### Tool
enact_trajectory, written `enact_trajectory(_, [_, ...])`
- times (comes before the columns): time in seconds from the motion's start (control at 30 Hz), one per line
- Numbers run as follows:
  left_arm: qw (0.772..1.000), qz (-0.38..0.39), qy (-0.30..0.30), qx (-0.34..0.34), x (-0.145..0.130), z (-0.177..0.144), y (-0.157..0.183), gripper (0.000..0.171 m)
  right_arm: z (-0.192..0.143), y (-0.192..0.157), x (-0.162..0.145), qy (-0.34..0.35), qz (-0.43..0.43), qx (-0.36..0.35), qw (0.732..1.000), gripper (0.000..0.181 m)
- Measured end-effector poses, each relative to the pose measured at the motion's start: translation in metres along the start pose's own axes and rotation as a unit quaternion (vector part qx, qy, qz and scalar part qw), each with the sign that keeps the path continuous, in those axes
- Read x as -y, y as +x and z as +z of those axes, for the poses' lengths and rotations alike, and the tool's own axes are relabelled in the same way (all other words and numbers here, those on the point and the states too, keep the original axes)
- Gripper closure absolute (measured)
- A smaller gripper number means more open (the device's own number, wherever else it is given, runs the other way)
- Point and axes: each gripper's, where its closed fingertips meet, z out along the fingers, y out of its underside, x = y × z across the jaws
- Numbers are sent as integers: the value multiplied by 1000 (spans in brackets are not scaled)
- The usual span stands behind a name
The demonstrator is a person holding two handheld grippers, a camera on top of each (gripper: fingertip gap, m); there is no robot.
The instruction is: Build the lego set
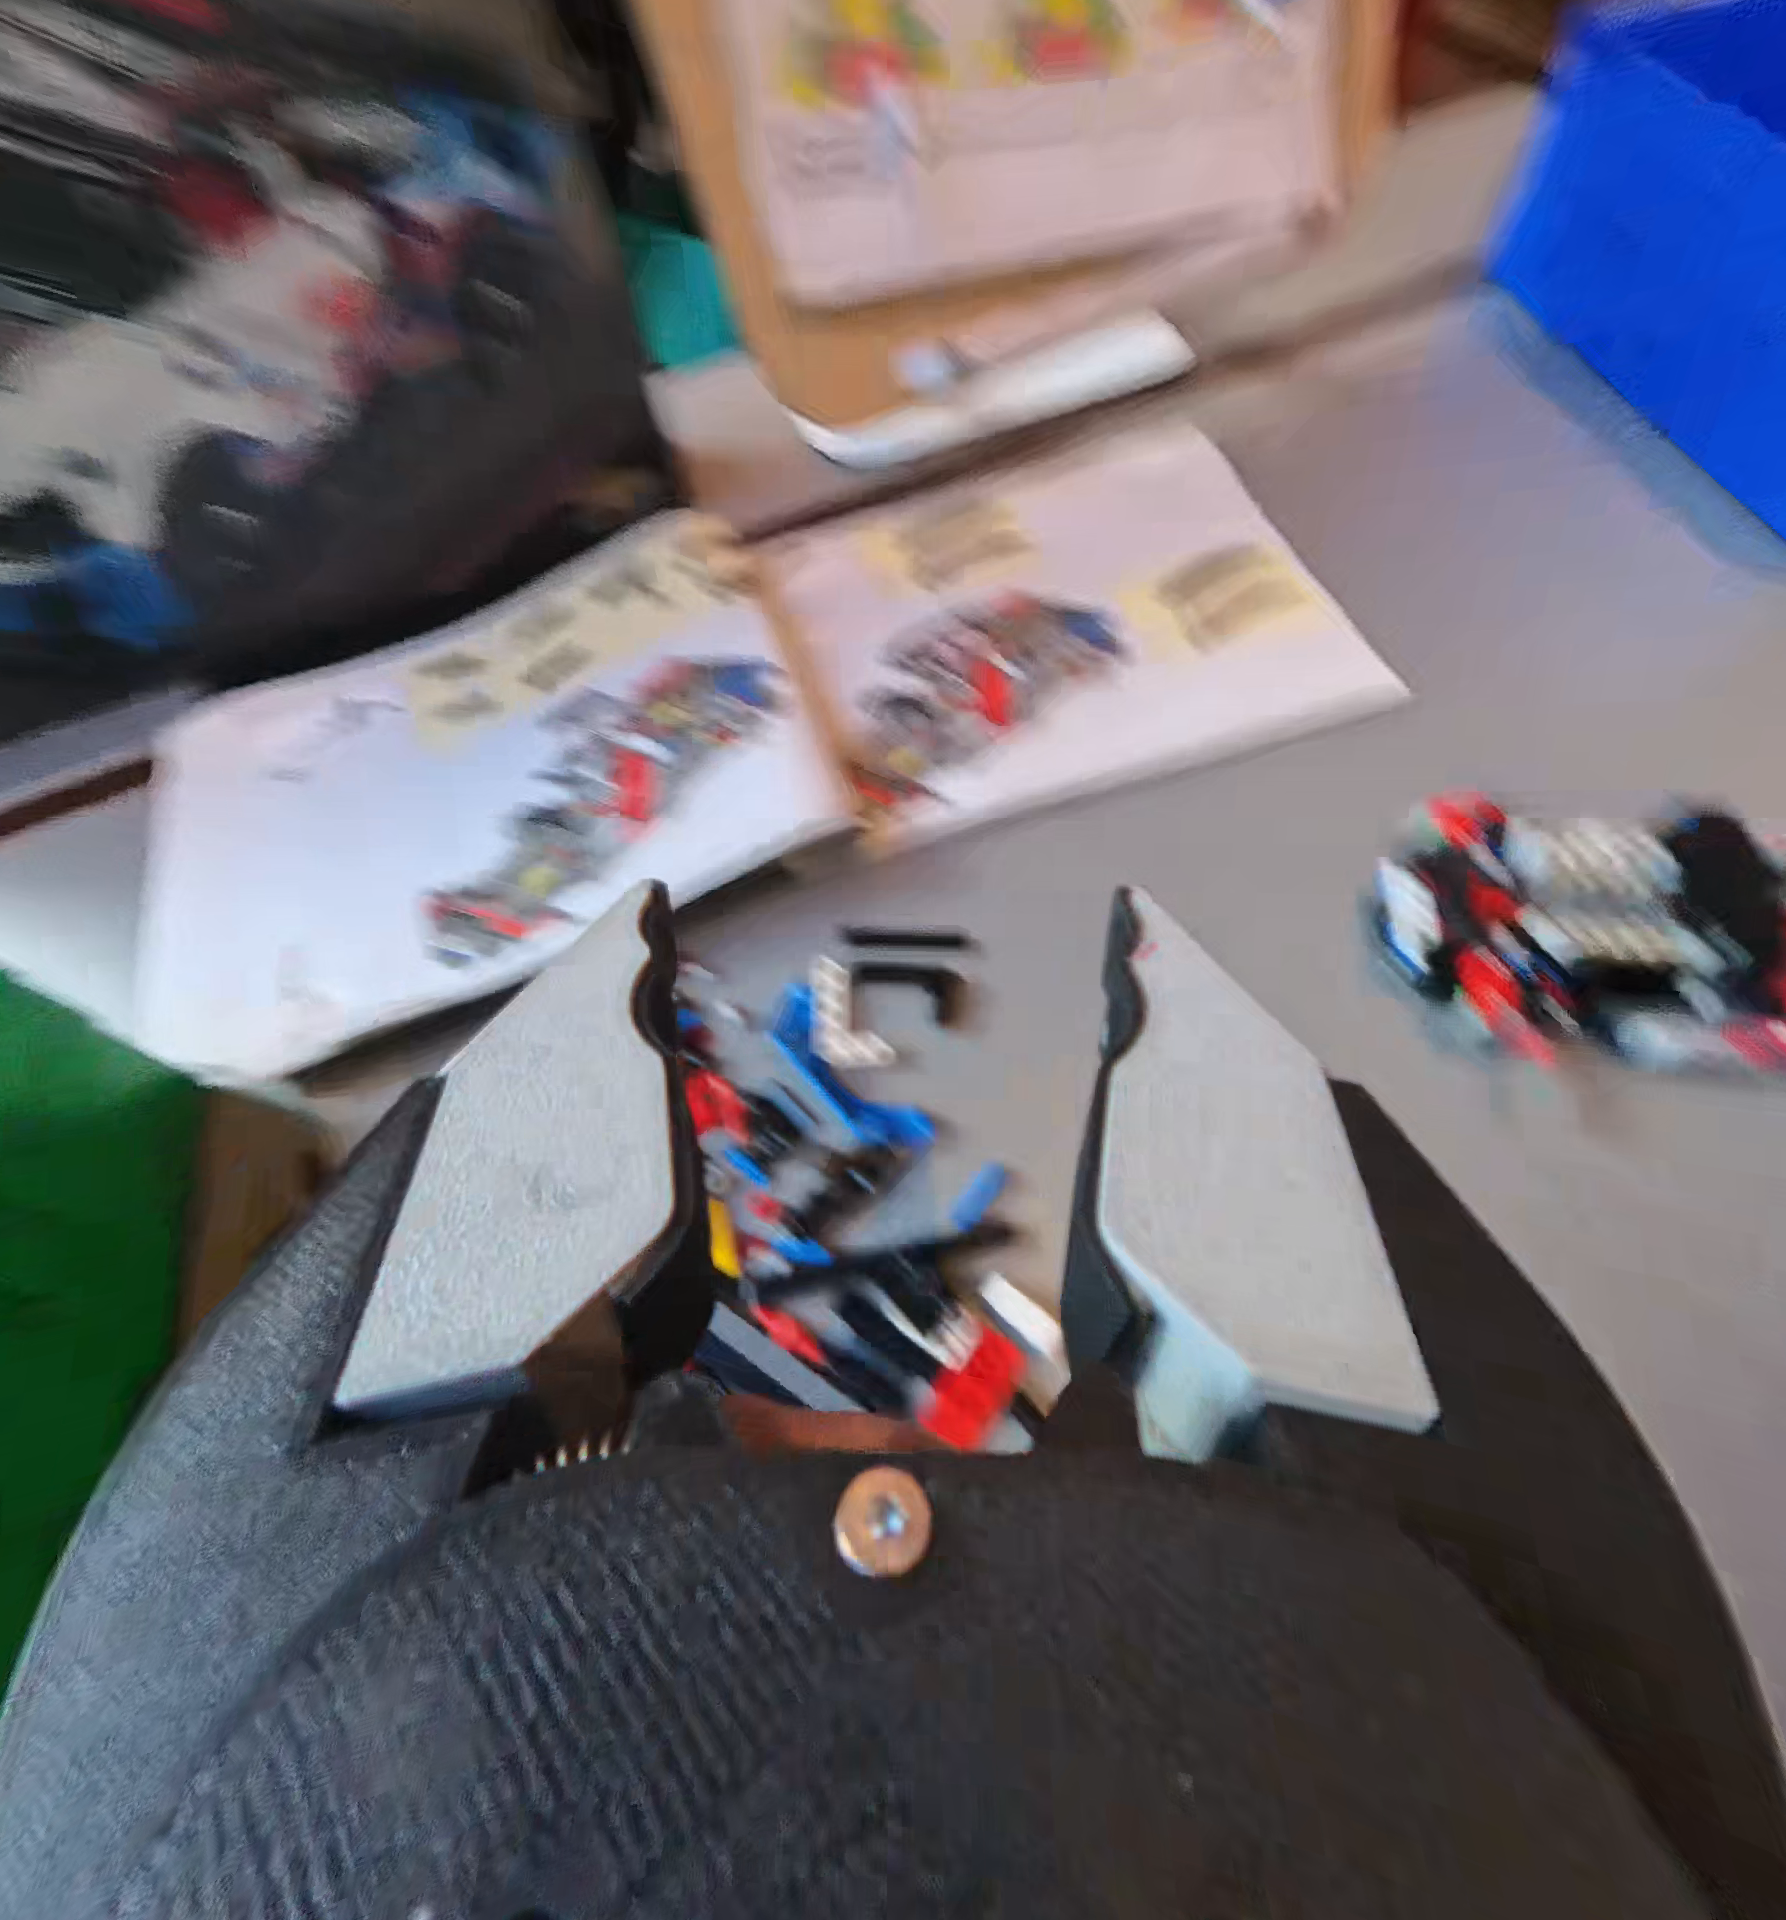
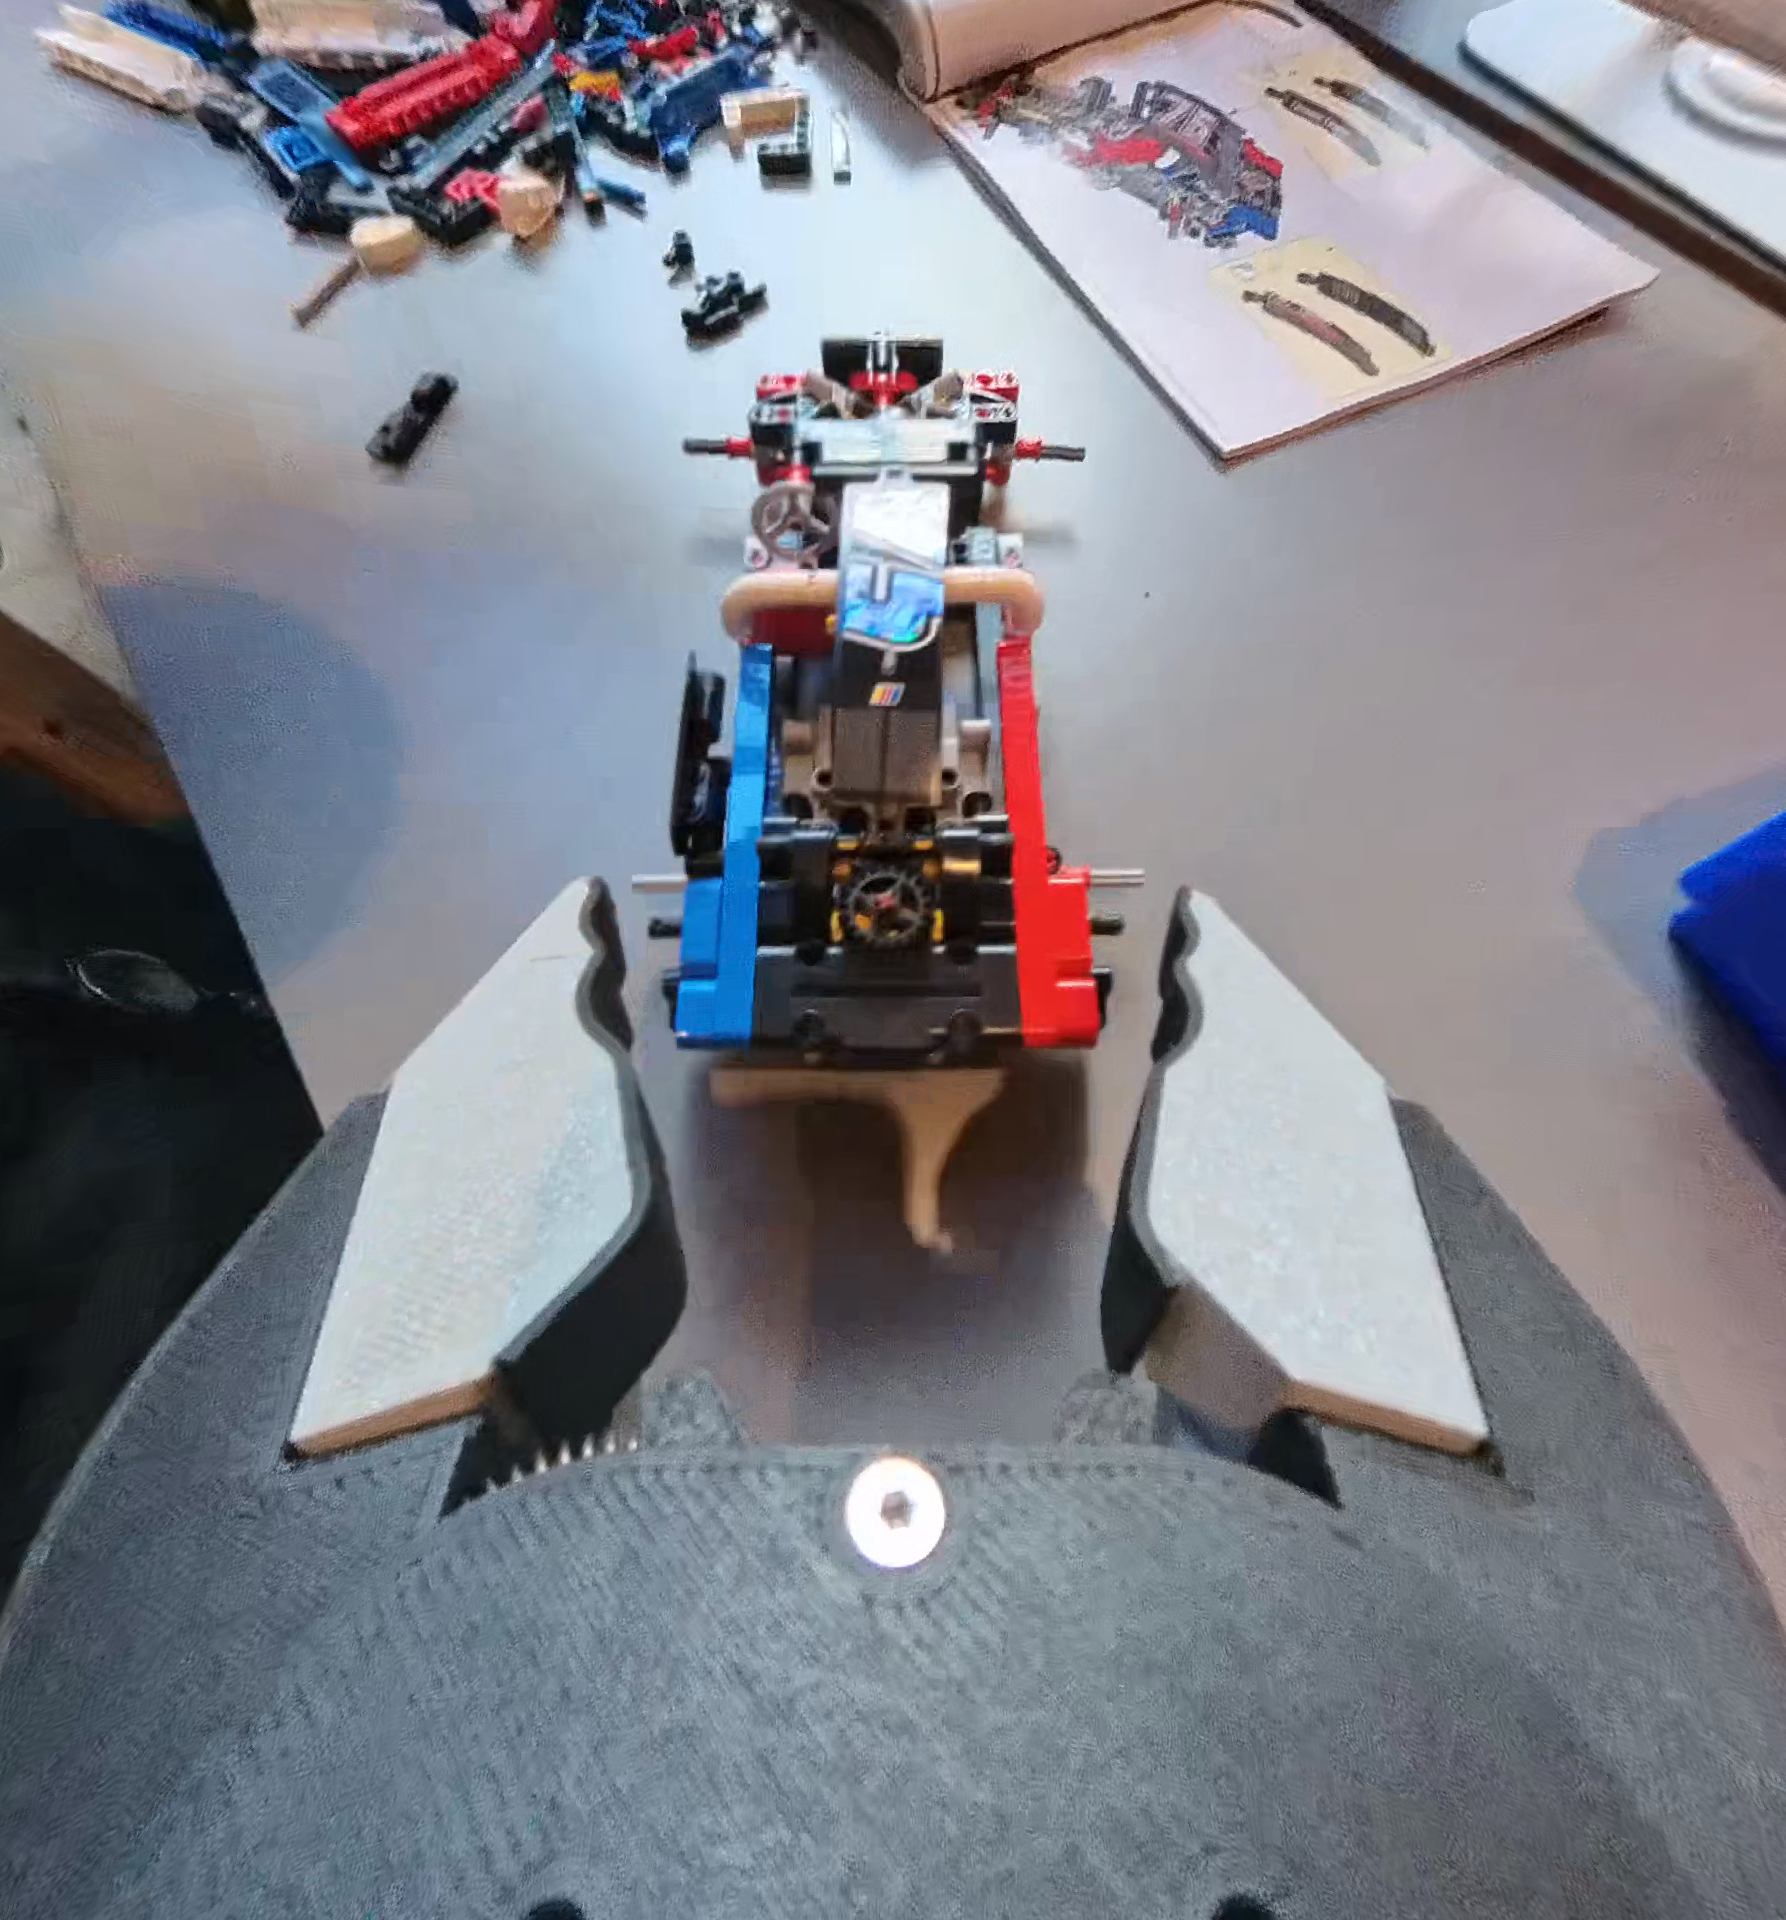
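Observation:
The part-built lego car chassis (image 2: 873,790), with a blue left rail, a red right rail and a black middle, lies lengthwise on the grey table (image 2: 1336,727). My right gripper (image 2: 889,904) is open. Its fingertips stand on either side of the chassis's near end, with a small gap on each side. The left wrist view is motion-blurred. There my left gripper (image 1: 889,914) is open over a pile of loose pieces (image 1: 827,1174) in blue, red, black and grey. The chassis (image 1: 1616,956) lies to its right.
An open instruction booklet (image 1: 660,727) lies beyond the left gripper and shows in the right wrist view (image 2: 1273,208). The loose pile (image 2: 432,114) is far left there, with stray black pieces (image 2: 411,416) nearer. Blue bins (image 1: 1689,281) (image 2: 1782,956) stand at the right. A cardboard box (image 1: 1024,156) is behind.

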Motion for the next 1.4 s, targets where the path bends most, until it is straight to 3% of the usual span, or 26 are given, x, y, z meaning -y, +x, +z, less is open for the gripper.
enact_trajectory(0.1, [995,55,-71,-48,-46,-16,49,93,21,-8,-22,-41,-16,-2,999,70])
enact_trajectory(0.17, [990,98,-103,-17,-75,-24,55,96,23,-1,-22,-44,-41,-24,998,86])
enact_trajectory(0.33, [984,107,-140,-12,-137,-50,66,100,2,11,-40,-81,-40,-37,995,87])
enact_trajectory(0.53, [985,106,-102,-92,-170,-70,105,101,-48,34,-64,-129,-27,-115,985,88])
enact_trajectory(0.73, [980,141,-56,-130,-183,-66,131,111,-67,17,-12,-111,-54,-201,972,94])
enact_trajectory(0.8, [977,150,-34,-150,-177,-70,133,109,-38,-27,26,-48,-66,-129,988,108])
enact_trajectory(0.9, [969,165,23,-183,-159,-77,133,119,36,-114,75,50,-65,57,995,148])
enact_trajectory(0.97, [956,182,14,-231,-162,-78,142,119,94,-146,72,14,-71,136,988,153])
enact_trajectory(1.07, [938,230,36,-255,-160,-71,148,119,160,-150,62,-56,-105,172,978,152])
enact_trajectory(1.2, [909,275,142,-278,-134,-74,146,120,192,-167,93,22,-164,254,953,143])
enact_trajectory(1.3, [896,252,167,-325,-124,-77,137,125,200,-177,86,-2,-241,323,915,135])
enact_trajectory(1.4, [889,190,188,-372,-114,-85,130,128,199,-180,80,-28,-264,375,888,130])
